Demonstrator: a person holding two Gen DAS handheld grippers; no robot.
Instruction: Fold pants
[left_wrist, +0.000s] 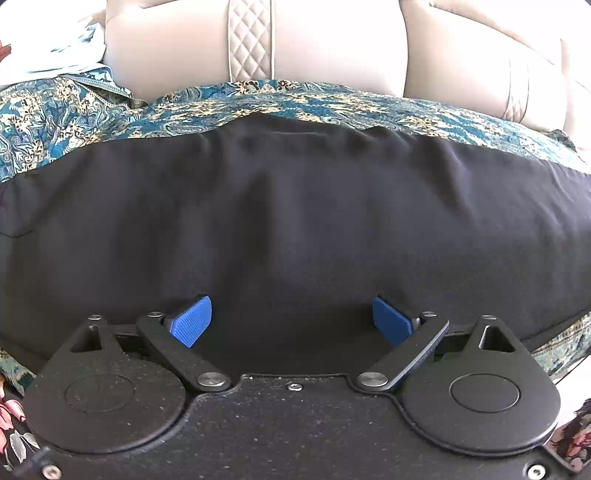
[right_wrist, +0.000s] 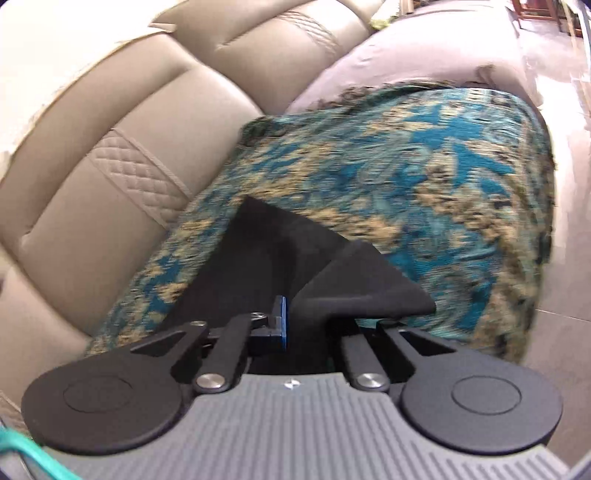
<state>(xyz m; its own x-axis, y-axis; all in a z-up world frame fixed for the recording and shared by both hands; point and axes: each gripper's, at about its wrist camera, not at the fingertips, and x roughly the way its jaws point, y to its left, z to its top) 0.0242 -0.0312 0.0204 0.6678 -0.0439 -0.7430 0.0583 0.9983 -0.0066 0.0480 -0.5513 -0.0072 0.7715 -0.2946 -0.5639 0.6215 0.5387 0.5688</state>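
Observation:
The black pants (left_wrist: 295, 206) lie spread flat across a teal and gold patterned cloth on a sofa seat. My left gripper (left_wrist: 292, 321) is open, its blue pads wide apart just above the near edge of the pants. In the right wrist view my right gripper (right_wrist: 295, 317) is shut on a corner of the black pants (right_wrist: 291, 254), which is lifted and folded over the fingers. One blue pad (right_wrist: 282, 321) shows; the other is hidden under the fabric.
The patterned cloth (right_wrist: 406, 177) covers the sofa seat. A beige leather sofa back (left_wrist: 258, 40) with quilted strips rises behind. A light blue garment (left_wrist: 62, 51) lies at the far left. A tiled floor (right_wrist: 569, 258) lies to the right of the sofa.

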